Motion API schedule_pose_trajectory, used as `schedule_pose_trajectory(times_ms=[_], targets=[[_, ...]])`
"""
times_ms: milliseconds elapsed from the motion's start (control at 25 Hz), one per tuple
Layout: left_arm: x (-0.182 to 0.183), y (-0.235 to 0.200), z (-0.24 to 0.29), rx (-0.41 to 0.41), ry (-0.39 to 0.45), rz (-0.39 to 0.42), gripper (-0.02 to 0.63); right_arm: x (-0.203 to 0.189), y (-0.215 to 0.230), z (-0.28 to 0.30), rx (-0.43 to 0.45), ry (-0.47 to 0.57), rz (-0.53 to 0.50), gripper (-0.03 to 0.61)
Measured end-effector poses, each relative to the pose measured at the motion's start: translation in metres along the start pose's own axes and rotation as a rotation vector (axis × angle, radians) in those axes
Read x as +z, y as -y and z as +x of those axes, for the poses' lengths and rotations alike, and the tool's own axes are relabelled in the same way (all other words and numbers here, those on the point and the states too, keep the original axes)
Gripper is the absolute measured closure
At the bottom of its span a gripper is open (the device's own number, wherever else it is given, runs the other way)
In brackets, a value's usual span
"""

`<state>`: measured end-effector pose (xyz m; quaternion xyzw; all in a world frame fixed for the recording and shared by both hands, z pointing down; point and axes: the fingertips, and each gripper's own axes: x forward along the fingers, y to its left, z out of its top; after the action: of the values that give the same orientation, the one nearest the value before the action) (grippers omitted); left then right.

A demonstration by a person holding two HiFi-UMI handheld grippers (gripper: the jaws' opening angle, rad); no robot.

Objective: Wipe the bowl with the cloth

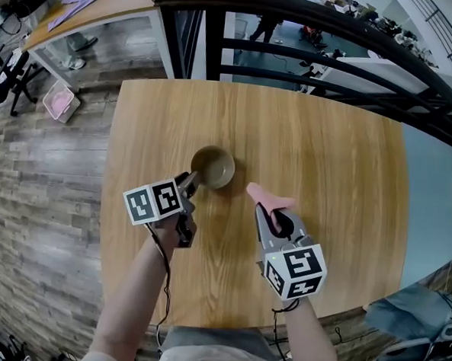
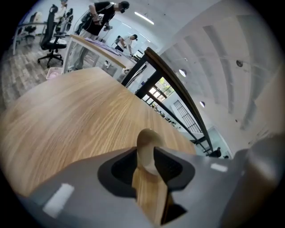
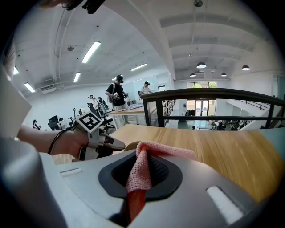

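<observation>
our right gripper [image 1: 274, 212] sits nearest us, its jaws clamped on the pink cloth [image 1: 268, 194], with a loose fold poking out ahead of them. it hangs over the wooden counter [image 1: 334, 160], just beside the bowl [image 1: 214, 167] but apart from it. our left gripper [image 1: 189, 183] is at the bowl's near rim. its jaws stand apart with the rim between them, and we judge they are not pinching it. the bowl stands upright near the middle of the counter.

wiping has not begun, as we read it. to do it well we would close the left jaws on the rim so the bowl cannot slide or tip. we would then bring the loose fold down into the hollow and sweep round the wall with light pressure, keeping the hard jaw tips off the bowl.
</observation>
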<state>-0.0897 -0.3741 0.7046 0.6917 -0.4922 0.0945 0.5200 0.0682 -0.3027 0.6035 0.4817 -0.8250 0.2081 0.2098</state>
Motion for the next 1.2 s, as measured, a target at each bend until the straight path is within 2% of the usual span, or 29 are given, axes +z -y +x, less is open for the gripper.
schedule_pose_trajectory(times_ms=[160, 480, 640, 840, 1080, 1200], targets=[[0.006, 0.009, -0.02, 0.024, 0.036, 0.093, 0.488, 0.014, 0.0, -0.009, -0.014, 0.031, -0.014, 0.561], [0.028, 0.059, -0.094, -0.018, 0.148, 0.318, 0.489, 0.06, -0.025, -0.051, -0.02, 0.124, -0.066, 0.561], [0.032, 0.087, -0.136, -0.056, 0.213, 0.368, 0.492, 0.086, -0.042, -0.083, -0.018, 0.175, -0.093, 0.561], [0.028, 0.123, -0.193, -0.105, 0.266, 0.46, 0.502, 0.118, -0.068, -0.135, -0.016, 0.248, -0.125, 0.561], [0.021, 0.158, -0.253, -0.099, 0.349, 0.632, 0.529, 0.153, -0.096, -0.194, -0.033, 0.351, -0.183, 0.561], [0.013, 0.176, -0.283, -0.108, 0.383, 0.691, 0.529, 0.163, -0.107, -0.219, -0.024, 0.387, -0.184, 0.561]])
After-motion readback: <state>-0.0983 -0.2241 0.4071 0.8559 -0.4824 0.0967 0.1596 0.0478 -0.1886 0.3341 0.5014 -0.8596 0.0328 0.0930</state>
